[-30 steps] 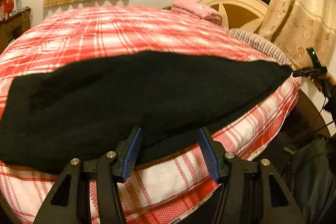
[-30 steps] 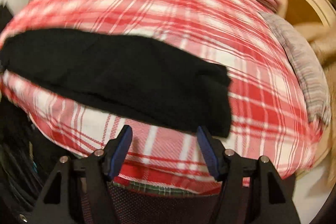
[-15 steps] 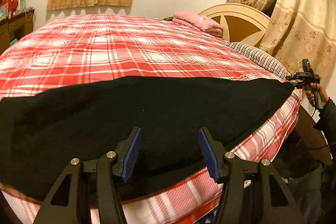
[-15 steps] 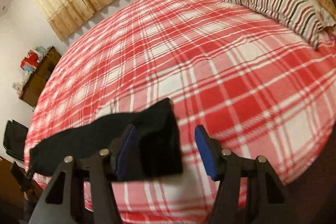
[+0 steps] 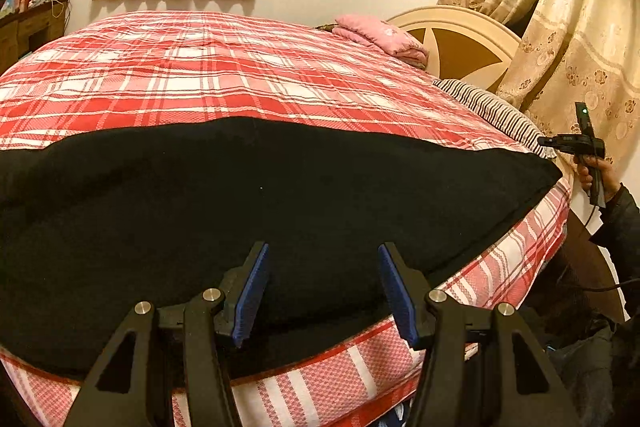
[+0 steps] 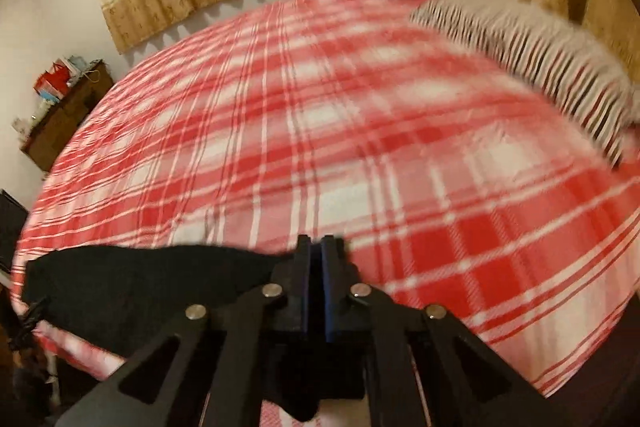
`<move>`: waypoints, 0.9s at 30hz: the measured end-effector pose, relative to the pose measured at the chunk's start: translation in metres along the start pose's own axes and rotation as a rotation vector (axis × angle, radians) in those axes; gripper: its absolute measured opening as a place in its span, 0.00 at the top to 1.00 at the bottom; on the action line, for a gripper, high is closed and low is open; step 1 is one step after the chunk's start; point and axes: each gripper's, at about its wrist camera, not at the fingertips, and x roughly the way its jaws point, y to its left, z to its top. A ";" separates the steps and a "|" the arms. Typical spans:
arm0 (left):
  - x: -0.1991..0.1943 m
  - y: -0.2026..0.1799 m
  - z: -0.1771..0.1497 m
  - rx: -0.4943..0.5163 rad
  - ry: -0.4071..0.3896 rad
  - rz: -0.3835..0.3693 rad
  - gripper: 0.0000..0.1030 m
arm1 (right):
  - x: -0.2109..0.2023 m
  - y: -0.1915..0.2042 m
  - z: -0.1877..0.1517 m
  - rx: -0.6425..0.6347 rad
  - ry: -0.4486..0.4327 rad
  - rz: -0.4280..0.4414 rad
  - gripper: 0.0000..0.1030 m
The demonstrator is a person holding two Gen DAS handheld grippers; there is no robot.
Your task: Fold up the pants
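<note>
Two grippers are working one pair of black pants [image 5: 256, 211], which is lying stretched along the near edge of a bed [image 5: 208, 67] covered in red plaid. My right gripper [image 6: 318, 247] is pinching one end of the dark cloth, its blue pads pressed together with fabric bunched around and below them; the wrist view is blurred, so I am not able to say how deep the bite goes. My left gripper [image 5: 320, 283] is hovering over the middle of the pants with its fingers [image 5: 252, 291] spread and nothing between them, the cloth lying just beyond the tips. From the left wrist, the right gripper is showing small at the far end of the garment, in my hand [image 5: 596, 175], beside a striped pillow [image 5: 488, 107]. A pink folded blanket [image 5: 380, 39] is sitting by the headboard [image 5: 460, 39]. I am judging this as the start of a lengthwise fold: one end is gripped, the other is not. Next I am needing the left fingers to close on the near edge, then both ends to lift together without dragging cloth off the mattress.
</note>
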 end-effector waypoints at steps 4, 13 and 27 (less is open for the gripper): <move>0.000 -0.006 0.000 0.014 0.000 -0.005 0.44 | 0.020 -0.007 0.012 0.003 0.018 -0.060 0.92; 0.001 -0.001 0.000 -0.009 -0.011 0.005 0.44 | 0.024 -0.011 -0.011 0.014 0.090 0.022 0.40; 0.007 -0.005 -0.003 -0.001 0.009 0.010 0.43 | 0.019 -0.001 -0.002 -0.041 -0.006 -0.055 0.95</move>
